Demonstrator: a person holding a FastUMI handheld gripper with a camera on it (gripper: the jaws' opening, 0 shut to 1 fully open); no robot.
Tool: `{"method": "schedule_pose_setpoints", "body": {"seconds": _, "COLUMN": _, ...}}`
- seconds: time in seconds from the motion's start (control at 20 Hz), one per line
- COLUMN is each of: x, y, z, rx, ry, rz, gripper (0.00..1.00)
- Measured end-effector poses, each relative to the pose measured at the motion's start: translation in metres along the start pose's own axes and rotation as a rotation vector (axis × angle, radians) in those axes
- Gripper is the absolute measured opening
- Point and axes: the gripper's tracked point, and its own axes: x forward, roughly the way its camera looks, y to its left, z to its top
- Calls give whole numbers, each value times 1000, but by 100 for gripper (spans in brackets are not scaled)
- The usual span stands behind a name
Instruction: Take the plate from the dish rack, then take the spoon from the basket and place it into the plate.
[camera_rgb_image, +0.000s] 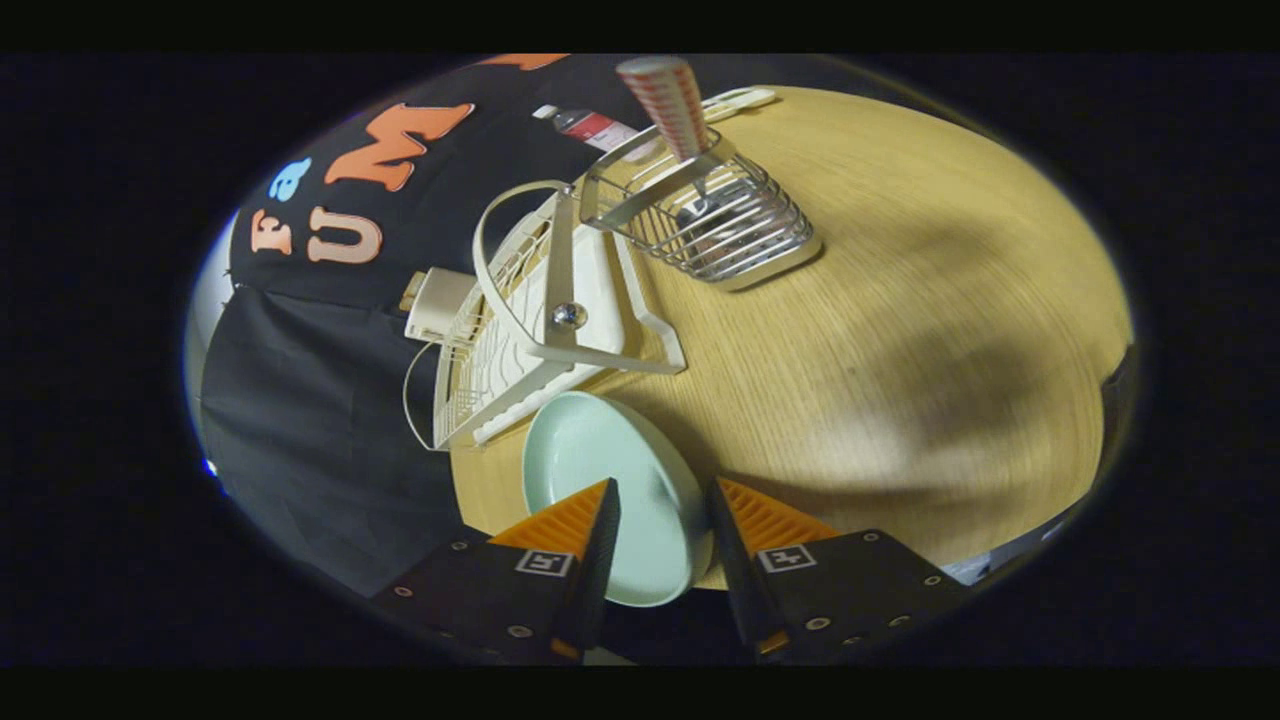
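Your tool (662, 490) is sitting with its fingers spread either side of the pale mint round ceramic plate (600, 480); can't tell if both are pressing on it. The plate is lying just beside the white wire dish rack (545, 310) on the light wooden table (900, 330). Beyond, the spoon's red-checked handle (665, 100) is sticking up from the chrome wire basket (715, 220).

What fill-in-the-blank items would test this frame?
1. The gripper's fingers straddle the rim of the pale green ____.
2. The patterned spoon handle stands in the wire ____.
3. The dish rack holds ____ plates.
4. Everything sits on a ____ table.

Missing: plate; basket; no; wooden
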Motion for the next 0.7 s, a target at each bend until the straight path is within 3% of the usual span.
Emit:
{"method": "schedule_pose_setpoints", "body": {"seconds": 0.25, "x": -25, "y": -3, "z": 38, "rx": -139, "ry": -145, "rz": -78, "gripper": 74}}
{"method": "schedule_pose_setpoints", "body": {"seconds": 0.7, "x": -73, "y": -7, "z": 132, "rx": -385, "ry": -514, "rz": -248, "gripper": 78}}
